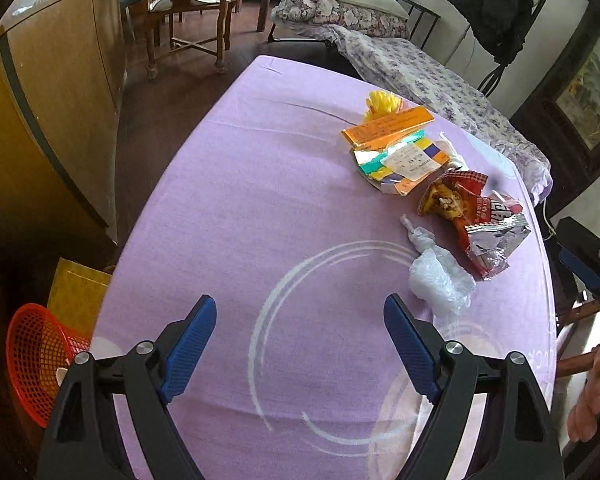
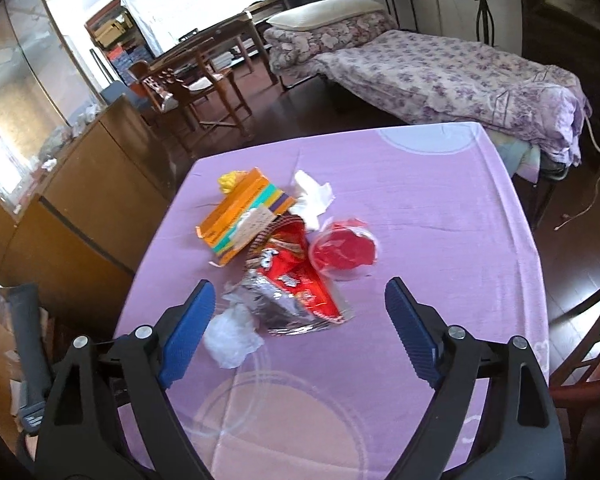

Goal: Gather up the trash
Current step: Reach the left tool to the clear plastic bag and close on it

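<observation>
A pile of trash lies on the purple tablecloth (image 1: pixel 260 200): an orange flattened box (image 1: pixel 388 124), a yellow scrap (image 1: pixel 382 102), a red and silver snack bag (image 1: pixel 476 220), and a crumpled clear plastic wrap (image 1: pixel 440 276). The right wrist view shows the same box (image 2: pixel 240 208), snack bag (image 2: pixel 296 284), plastic wrap (image 2: pixel 232 336), a white tissue (image 2: pixel 312 196) and a red lid (image 2: pixel 344 250). My left gripper (image 1: pixel 300 320) is open and empty over the cloth, left of the pile. My right gripper (image 2: pixel 300 312) is open, hovering just before the snack bag.
A red mesh basket (image 1: pixel 36 360) sits on the floor at the table's left side, beside a yellow bag (image 1: pixel 78 296). A wooden cabinet (image 1: pixel 60 80) stands left. Chairs (image 2: pixel 192 80) and a bed (image 2: pixel 440 64) lie beyond the table.
</observation>
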The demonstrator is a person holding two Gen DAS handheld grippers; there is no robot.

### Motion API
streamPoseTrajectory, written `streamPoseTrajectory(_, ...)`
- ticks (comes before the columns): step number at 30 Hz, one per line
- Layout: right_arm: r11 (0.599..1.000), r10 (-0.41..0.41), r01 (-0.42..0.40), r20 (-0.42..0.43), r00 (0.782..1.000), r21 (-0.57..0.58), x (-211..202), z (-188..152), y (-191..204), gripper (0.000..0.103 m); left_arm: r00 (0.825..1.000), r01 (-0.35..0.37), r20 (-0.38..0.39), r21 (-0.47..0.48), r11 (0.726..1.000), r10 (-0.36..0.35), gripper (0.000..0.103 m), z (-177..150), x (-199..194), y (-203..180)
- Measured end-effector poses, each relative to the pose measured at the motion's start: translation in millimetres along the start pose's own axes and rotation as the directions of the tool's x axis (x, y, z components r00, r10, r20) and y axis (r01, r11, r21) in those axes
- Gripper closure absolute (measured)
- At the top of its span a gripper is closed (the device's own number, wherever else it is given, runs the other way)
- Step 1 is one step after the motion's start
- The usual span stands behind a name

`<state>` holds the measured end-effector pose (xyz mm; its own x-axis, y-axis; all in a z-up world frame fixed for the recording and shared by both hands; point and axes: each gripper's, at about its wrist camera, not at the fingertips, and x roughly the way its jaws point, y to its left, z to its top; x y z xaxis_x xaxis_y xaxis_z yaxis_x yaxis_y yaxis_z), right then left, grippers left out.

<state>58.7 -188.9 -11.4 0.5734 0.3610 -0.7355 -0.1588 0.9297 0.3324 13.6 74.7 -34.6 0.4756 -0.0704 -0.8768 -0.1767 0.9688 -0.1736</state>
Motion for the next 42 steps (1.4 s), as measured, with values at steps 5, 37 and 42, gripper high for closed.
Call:
streamPoseTrajectory(5, 1.0, -0.008, 0.009, -0.029, 1.0, 0.005, 14.0, -1.3, 1.1, 0.019, 1.0, -0.015, 0.012, -0.018, 1.0, 0.015, 0.019, 0.6, -1.0, 7.5)
streamPoseTrajectory(37, 0.999, -0.034, 0.033, 0.015, 0.999, 0.03, 3.0, 5.8, -13.1, 0.02, 0.999, 0.046, -0.011, 0.171, 0.984, -0.045, 0.013, 5.0, 13.4, -77.6)
streamPoseTrajectory(42, 0.998, -0.035, 0.034, 0.024, 0.999, 0.06, -1.9, 9.7, -24.5, 0.02, 0.999, 0.049, -0.021, 0.19, 0.98, -0.046, 0.013, 3.9, 20.8, -90.3)
